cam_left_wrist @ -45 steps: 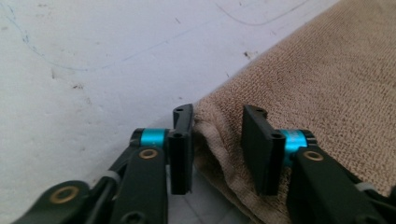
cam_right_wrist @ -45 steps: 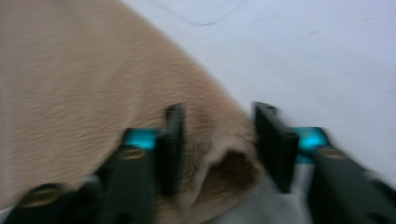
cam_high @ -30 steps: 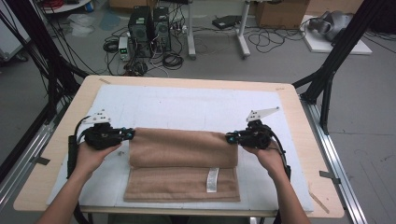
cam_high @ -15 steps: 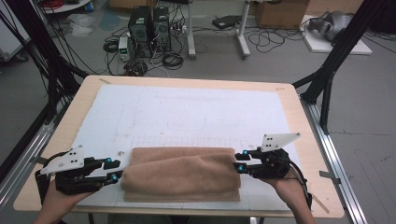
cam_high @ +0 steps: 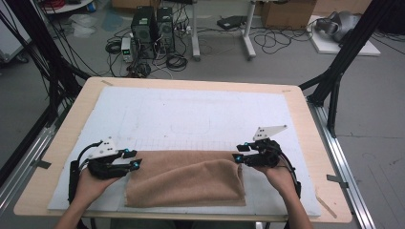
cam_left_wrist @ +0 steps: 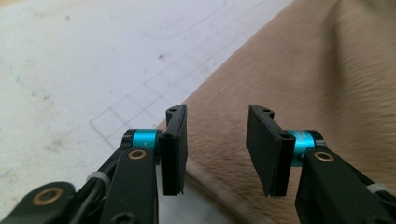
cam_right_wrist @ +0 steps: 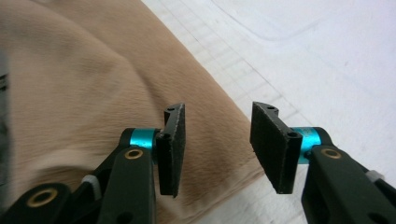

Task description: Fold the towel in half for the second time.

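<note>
Cloth is what the work turns on: a tan folded towel (cam_high: 186, 183) is laid on the near part of the white mat (cam_high: 191, 114), its long axis running from left to right across the table, parallel to the near edge. At the left, the left gripper (cam_high: 135, 159) is held just at the towel's left end, jaws spread with nothing between them; in the left gripper view the towel (cam_left_wrist: 303, 84) is seen beneath and beyond the parted jaws of that gripper (cam_left_wrist: 215, 151), with its edge running off diagonally over the mat's faint grid lines (cam_left_wrist: 135, 100). Across the middle, the top layer is seen to bulge in a soft ridge rather than to lie flat. At the right, the right gripper (cam_high: 237, 153) is held at the towel's far right corner, likewise spread and empty; in the right gripper view the towel's corner (cam_right_wrist: 219, 158) lies below the parted jaws. Each end is thus equally near its own gripper. Nothing else rests on the mat, so no obstacle is judged to stand against a further fold or smoothing.
</note>
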The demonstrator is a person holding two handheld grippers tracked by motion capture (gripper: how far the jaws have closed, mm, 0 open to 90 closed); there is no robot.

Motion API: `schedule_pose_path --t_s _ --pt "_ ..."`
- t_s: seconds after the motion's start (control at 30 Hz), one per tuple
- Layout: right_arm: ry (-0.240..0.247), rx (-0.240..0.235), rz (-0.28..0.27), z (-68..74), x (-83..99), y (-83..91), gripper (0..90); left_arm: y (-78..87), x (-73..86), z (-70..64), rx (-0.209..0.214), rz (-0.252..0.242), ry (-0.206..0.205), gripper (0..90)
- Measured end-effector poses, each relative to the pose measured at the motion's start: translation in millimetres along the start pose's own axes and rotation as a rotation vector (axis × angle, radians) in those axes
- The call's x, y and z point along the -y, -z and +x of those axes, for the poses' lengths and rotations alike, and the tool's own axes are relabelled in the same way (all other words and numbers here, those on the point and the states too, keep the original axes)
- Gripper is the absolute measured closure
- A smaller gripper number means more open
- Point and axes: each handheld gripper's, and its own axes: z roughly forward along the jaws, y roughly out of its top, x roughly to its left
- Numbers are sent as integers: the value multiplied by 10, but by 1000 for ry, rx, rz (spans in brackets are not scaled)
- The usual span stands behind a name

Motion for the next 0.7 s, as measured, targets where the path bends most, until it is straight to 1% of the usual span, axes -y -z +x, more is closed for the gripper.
schedule_pose_path --t_s 0.07,0.1,0.13,0.17,0.2,0.23,0.27,0.3,0.33,0.37,0.4,0.47,0.5,0.53,0.57,0.6,0.63,0.67,0.7 --pt "5 11 23 -28 16 -99 489 -98 7 16 -6 39 -7 561" --pt "4 13 40 -29 16 -155 469 -141 7 20 -9 50 -8 556" --pt "17 22 62 -27 12 -211 457 -182 6 20 -16 62 -19 561" --pt "30 32 82 -21 5 -264 458 -221 5 24 -14 75 -23 596" --pt "35 38 97 -16 -3 -318 475 -253 -1 21 -14 80 -21 673" --pt "41 39 115 -11 -11 -366 562 -271 -15 6 -29 79 -28 739" --pt "70 32 132 -1 -21 -402 656 -275 -39 -3 -37 78 -41 819" --pt "94 42 140 33 -43 -403 756 -278 -58 -12 -45 72 -37 856" --pt "112 48 135 44 -78 -382 788 -273 -75 -16 -58 69 -40 865" --pt "111 53 123 54 -116 -352 793 -260 -92 -10 -73 61 -48 870" --pt "102 57 105 55 -153 -306 796 -235 -114 7 -89 43 -42 872" --pt "86 47 56 38 -225 -215 797 -173 -175 70 -114 -13 -14 873" --pt "90 47 44 29 -266 -182 797 -163 -219 101 -127 -18 -8 874" --pt "92 53 36 21 -307 -159 797 -163 -266 134 -140 -20 -12 874" --pt "87 54 24 4 -347 -146 798 -168 -312 161 -156 -34 -5 874" --pt "88 56 16 -23 -383 -141 797 -176 -358 192 -161 -42 7 874" --pt "75 62 13 -54 -409 -139 792 -198 -402 221 -167 -51 16 874" --pt "61 78 13 -96 -420 -145 774 -226 -438 248 -183 -55 21 874" --pt "37 106 17 -151 -412 -160 751 -261 -466 267 -224 -52 28 871"
